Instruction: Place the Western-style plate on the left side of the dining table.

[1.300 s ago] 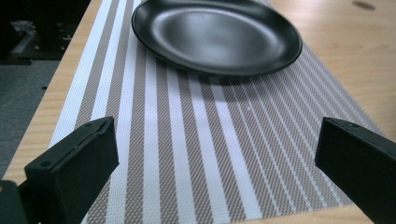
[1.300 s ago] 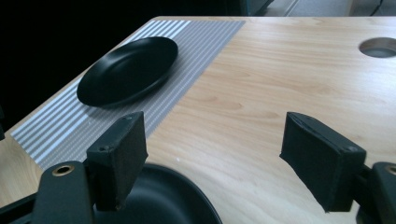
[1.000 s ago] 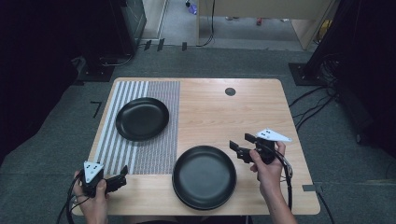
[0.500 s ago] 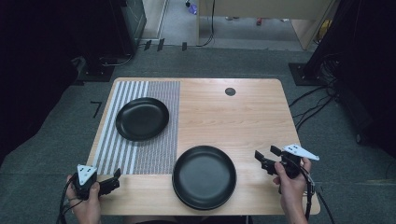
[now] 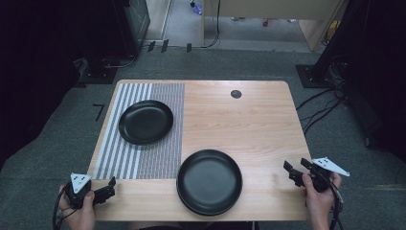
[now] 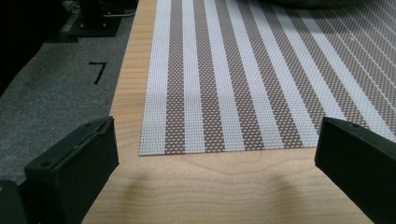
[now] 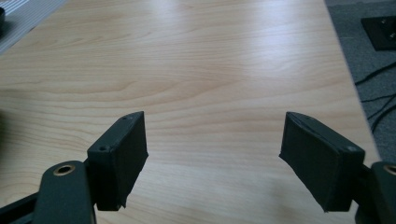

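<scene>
Where high view blurs, left gripper (image 6: 215, 154) view shows jaws apart — striped mat (image 6: 261, 70) ahead.

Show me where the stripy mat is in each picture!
High view: the stripy mat covers the left part of the table.
Left gripper view: the mat spreads across the top and middle.
Right gripper view: a sliver of mat sits in the top left corner.
Shared landmark: the light wooden table around the mat.
</scene>
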`<move>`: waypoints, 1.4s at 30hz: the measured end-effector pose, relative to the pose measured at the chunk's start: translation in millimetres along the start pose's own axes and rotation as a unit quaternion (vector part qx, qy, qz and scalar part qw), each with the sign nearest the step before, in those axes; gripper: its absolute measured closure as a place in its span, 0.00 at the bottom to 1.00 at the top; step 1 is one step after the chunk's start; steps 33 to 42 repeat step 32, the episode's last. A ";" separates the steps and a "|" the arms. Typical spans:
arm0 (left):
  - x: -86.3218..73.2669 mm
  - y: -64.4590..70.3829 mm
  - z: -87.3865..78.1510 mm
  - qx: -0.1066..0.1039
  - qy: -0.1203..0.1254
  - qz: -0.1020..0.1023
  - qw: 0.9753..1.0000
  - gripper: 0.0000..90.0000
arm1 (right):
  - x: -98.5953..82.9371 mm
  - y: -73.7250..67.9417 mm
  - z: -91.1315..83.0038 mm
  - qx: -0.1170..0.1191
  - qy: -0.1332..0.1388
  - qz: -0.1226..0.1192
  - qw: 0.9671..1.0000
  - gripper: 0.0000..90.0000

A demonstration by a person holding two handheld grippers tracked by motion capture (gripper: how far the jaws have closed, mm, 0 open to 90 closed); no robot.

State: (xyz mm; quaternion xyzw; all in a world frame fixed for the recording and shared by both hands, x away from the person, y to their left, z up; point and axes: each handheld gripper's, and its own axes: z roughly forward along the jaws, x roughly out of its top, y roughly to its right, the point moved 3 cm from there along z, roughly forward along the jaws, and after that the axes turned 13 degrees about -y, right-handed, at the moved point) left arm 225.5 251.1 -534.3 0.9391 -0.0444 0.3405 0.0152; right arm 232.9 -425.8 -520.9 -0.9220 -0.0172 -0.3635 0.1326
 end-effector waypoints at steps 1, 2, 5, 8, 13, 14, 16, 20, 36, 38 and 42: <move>-0.4 -0.3 0.6 0.000 -0.003 0.000 1.000 0.00 | -1.9 3.0 -1.8 -0.003 -0.002 0.004 1.000 0.25; -0.8 -0.7 1.1 0.001 -0.005 0.000 1.000 0.00 | -3.9 5.9 -3.0 -0.009 -0.003 0.002 1.000 0.25; -1.6 -1.5 2.6 0.003 -0.010 -0.002 1.000 0.00 | -11.0 12.5 -4.9 -0.024 -0.008 -0.002 1.000 0.25; -2.1 0.6 4.3 0.005 -0.015 0.008 1.000 0.00 | -17.2 16.3 -3.7 -0.028 -0.013 0.004 1.000 0.25; -3.7 3.1 8.1 0.010 -0.034 0.021 0.999 0.00 | -21.4 14.5 3.4 -0.037 -0.036 -0.004 0.999 0.24; -3.7 3.0 8.1 0.011 -0.034 0.021 0.999 0.00 | -21.0 13.7 3.3 -0.043 -0.033 -0.006 0.999 0.25; -3.6 2.7 8.2 0.009 -0.035 0.019 0.999 0.00 | -21.2 13.6 4.0 -0.048 -0.036 -0.003 0.998 0.25; -3.7 0.5 9.2 -0.008 -0.041 0.010 0.999 0.00 | -22.8 6.5 9.1 -0.068 -0.071 -0.037 0.995 0.23; -2.1 1.2 9.6 -0.015 -0.047 0.020 0.999 0.00 | -23.2 -1.9 12.7 -0.072 -0.080 -0.072 0.992 0.23; -2.1 1.2 9.6 -0.015 -0.047 0.020 0.999 0.00 | -23.2 -1.9 12.7 -0.072 -0.080 -0.072 0.992 0.23; -2.1 1.2 9.6 -0.015 -0.047 0.020 0.999 0.00 | -23.2 -1.9 12.7 -0.072 -0.080 -0.072 0.992 0.23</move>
